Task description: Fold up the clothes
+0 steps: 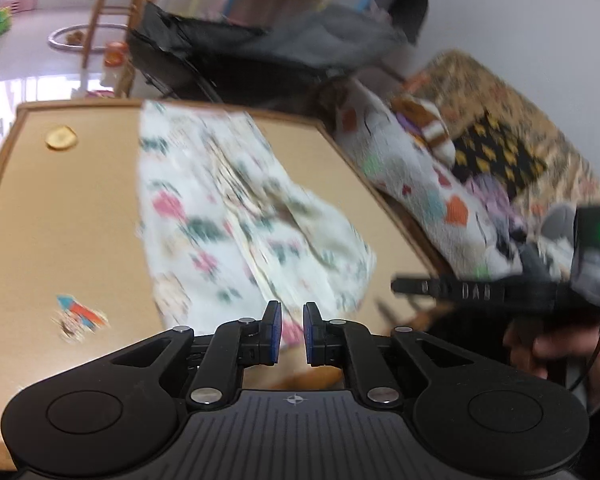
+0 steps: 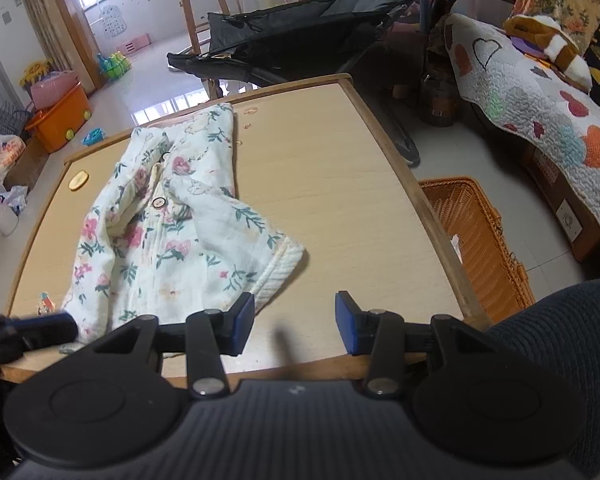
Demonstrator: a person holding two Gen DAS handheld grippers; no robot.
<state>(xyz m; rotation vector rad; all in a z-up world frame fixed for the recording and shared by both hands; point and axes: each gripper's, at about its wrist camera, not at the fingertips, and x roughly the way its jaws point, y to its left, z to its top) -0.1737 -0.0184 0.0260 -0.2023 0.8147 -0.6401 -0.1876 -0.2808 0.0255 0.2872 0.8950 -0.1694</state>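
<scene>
A white flowered garment lies crumpled on the wooden table, buttons up, with one sleeve cuff pointing to the near right. In the left wrist view the garment is blurred. My left gripper hovers at its near hem, pads a narrow gap apart, and cloth shows beyond the gap rather than pinched in it. The same gripper appears as a dark blur at the garment's near left corner. My right gripper stands open over the table's near edge, just right of the cuff, with nothing between its fingers.
An orange wicker basket sits on the floor right of the table. Beyond it is a sofa with a heart quilt. A black folding chair stands behind the table. Small stickers and a round yellow disc lie on the tabletop.
</scene>
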